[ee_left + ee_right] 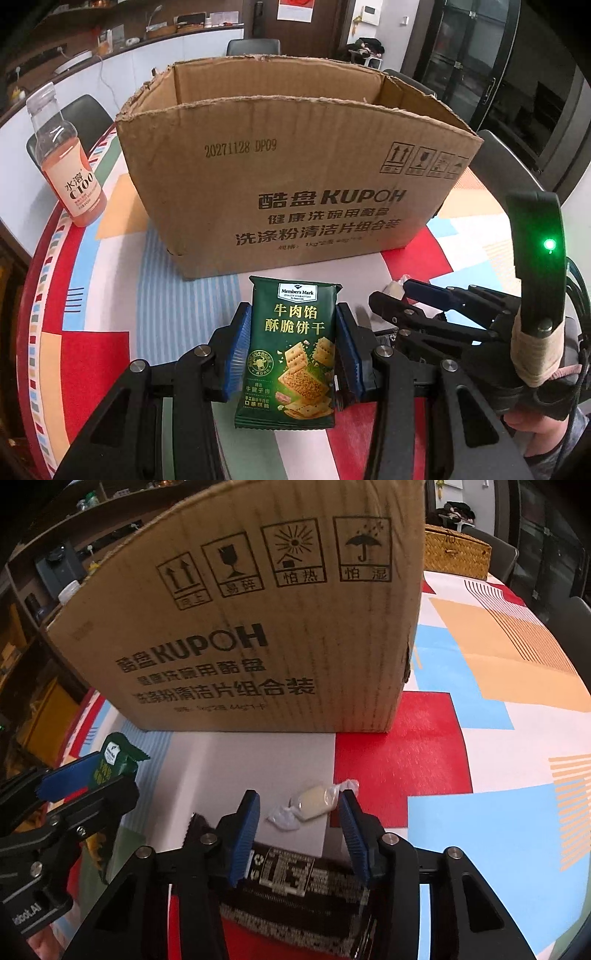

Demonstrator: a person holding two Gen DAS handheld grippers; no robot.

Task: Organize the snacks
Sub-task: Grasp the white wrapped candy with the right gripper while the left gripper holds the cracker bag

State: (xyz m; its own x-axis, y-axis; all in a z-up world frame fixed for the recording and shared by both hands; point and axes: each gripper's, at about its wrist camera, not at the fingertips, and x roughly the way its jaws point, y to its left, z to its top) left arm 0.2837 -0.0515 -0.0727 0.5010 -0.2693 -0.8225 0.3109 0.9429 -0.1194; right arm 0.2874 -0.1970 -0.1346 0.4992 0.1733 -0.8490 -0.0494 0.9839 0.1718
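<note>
Task looks barely begun, as far as the views show: the cardboard box (288, 177) stands open-topped on the surface (498, 738), and what's visible of its inside from the left wrist view is bare walls; the bottom is hidden, so can't tell if anything's in there.

Left claw (291, 350) grips the green cracker packet (291, 354) w/ both blue pads on its sides, held upright just in front of the box, not yet over the rim.

Right claw (299, 830) is part-open over the surface; a small wrapped candy (314, 803) lies between its tips, near the right pad, but whether it touches isn't clear. A dark printed wrapper (295, 886) lies beneath the claw; held or not, can't tell.

Still to go: packet, candy, dark wrapper. Pink drink bottle (68, 170) stands left of the box.

Materials: box is corrugated brown card, torn ragged rim, black print. Packet is glossy foil, flat w/ crimped ends. Candy is pale, in clear twisted film. Bottle is clear plastic. Surface cloth is smooth w/ red, blue and orange blocks.
</note>
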